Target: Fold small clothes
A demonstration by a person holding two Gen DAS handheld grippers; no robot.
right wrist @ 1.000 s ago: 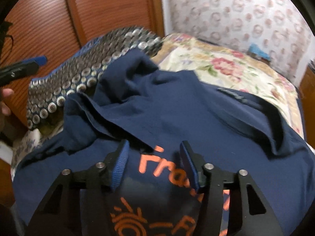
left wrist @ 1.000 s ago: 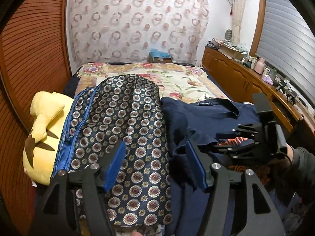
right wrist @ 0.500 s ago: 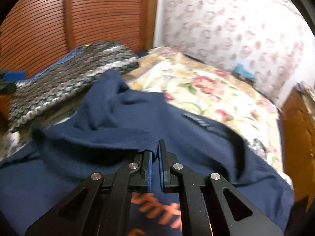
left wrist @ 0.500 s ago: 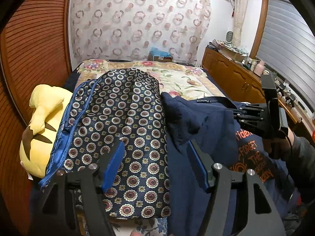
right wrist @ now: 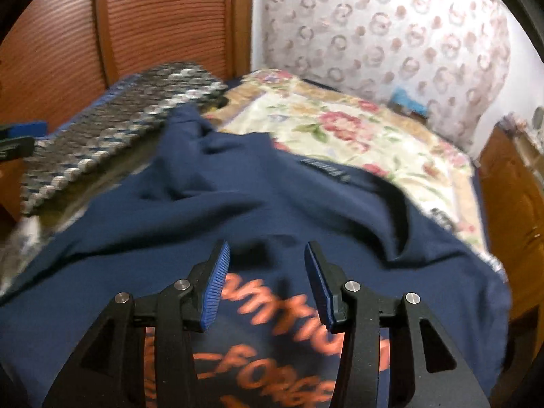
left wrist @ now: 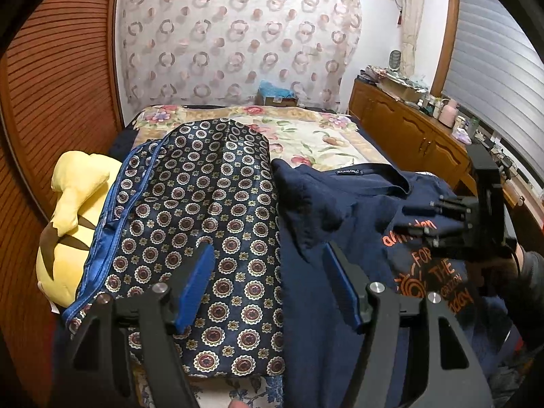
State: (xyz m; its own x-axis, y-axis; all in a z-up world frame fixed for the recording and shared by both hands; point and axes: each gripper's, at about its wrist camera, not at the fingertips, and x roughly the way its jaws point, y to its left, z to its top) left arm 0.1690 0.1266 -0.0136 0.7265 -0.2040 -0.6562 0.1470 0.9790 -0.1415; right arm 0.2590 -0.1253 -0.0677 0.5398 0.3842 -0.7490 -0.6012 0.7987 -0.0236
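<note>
A navy T-shirt [left wrist: 343, 224] with orange lettering lies rumpled on the bed, collar toward the far end; it also fills the right wrist view [right wrist: 258, 210]. My left gripper [left wrist: 268, 272] is open and empty, hovering over the seam between the shirt and a patterned pillow. My right gripper [right wrist: 267, 272] is open and empty just above the shirt's orange print; in the left wrist view it shows at the right [left wrist: 425, 210] over the lettering. One sleeve [left wrist: 306, 197] is bunched up against the pillow.
A navy pillow [left wrist: 204, 210] with round medallions lies left of the shirt. A yellow plush toy [left wrist: 71, 217] sits against the wooden wall. A floral bedspread [left wrist: 306, 136] covers the far bed. A wooden cabinet [left wrist: 418, 136] with clutter runs along the right.
My right gripper was shut on a fold of the shirt half a second ago; it has let go and opened. The shirt front now lies flatter with the print showing.
</note>
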